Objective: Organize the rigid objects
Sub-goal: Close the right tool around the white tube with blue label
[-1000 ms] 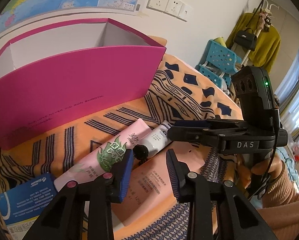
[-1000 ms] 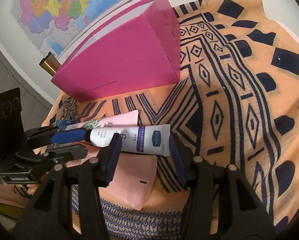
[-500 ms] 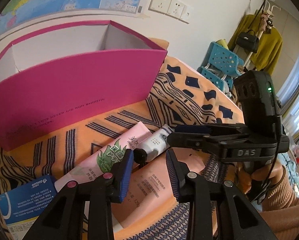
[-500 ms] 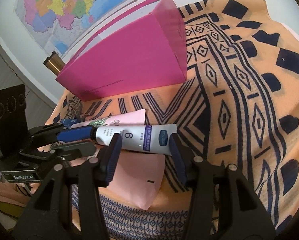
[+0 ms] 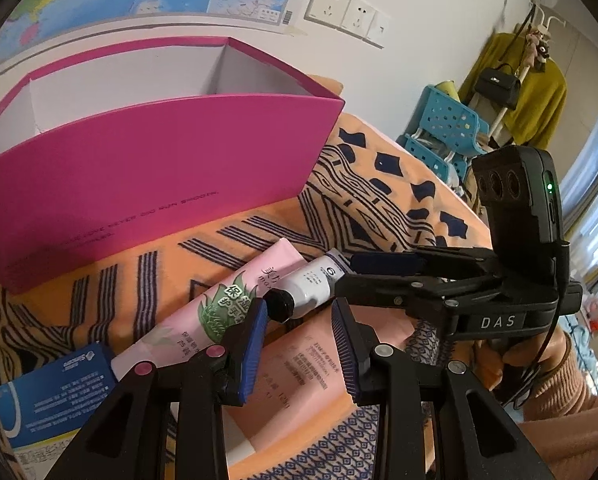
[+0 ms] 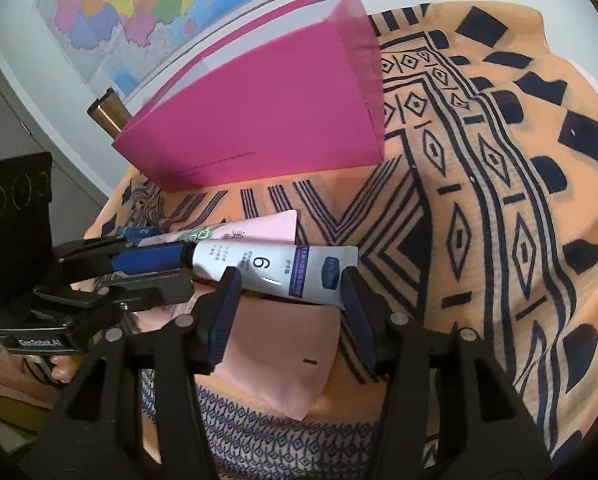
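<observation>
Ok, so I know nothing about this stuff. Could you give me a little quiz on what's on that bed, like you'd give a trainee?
1. True or false: the white tube is already inside the pink box.
2. What colour is the cap on the white tube? A black, B red, C green.
3. In a word or two: what hangs on the wall behind the pink box?

Key: 1 false, it lies on the blanket in front of the box; 2 A; 3 a map.
</observation>
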Available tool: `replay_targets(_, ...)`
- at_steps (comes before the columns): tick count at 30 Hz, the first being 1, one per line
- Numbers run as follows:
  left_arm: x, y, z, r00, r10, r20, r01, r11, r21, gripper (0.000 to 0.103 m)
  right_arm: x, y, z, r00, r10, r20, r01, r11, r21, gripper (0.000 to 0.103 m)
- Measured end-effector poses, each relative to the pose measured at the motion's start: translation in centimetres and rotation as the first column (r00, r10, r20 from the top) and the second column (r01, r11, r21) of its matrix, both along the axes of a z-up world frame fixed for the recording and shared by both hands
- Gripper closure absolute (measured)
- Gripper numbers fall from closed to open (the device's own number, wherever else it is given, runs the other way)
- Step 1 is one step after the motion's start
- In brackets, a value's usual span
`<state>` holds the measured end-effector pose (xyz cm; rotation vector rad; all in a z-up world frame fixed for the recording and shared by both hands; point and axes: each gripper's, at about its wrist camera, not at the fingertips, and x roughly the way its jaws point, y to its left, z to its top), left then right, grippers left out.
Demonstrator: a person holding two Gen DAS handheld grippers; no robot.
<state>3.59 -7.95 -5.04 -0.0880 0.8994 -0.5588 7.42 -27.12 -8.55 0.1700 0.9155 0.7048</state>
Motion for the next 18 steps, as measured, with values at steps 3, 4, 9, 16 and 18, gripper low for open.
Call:
replay_targets(3,0.0,0.4,0.2,1.0,0.019,0.01,-0.019,1.0,0.003,0.07,-0.2,0.4,0.0,1.0,0.021,0.005,-0.021,1.0,-0.01,0.048)
replay_targets(4,0.0,0.4,0.2,1.0,0.02,0.013,-0.02,1.0,0.004,0.07,-0.3,0.5,0.0,1.0,0.024,0.008,-0.024,1.0,-0.015,0.048)
replay_targets(9,0.1,0.1,0.6,0.999,0.035,0.04,-0.036,0.999,0.04,0.076,-0.3,0.6,0.0,1.0,0.028,0.011,-0.027,0.999,-0.022,0.048)
replay_targets(16,1.1,1.3,-0.3,0.997,0.079,-0.018,-0.079,0.997,0.017,0.089,-0.1,0.2,-0.1,1.0,0.011,0.006,-0.011,1.0,-0.02,0.048)
replay_targets(18,1.2,1.6,-0.4,0.996,0.083,-0.028,-0.082,0.997,0.004,0.09,0.0,-0.3,-0.2,1.0,0.004,-0.005,-0.004,1.0,0.006,0.048)
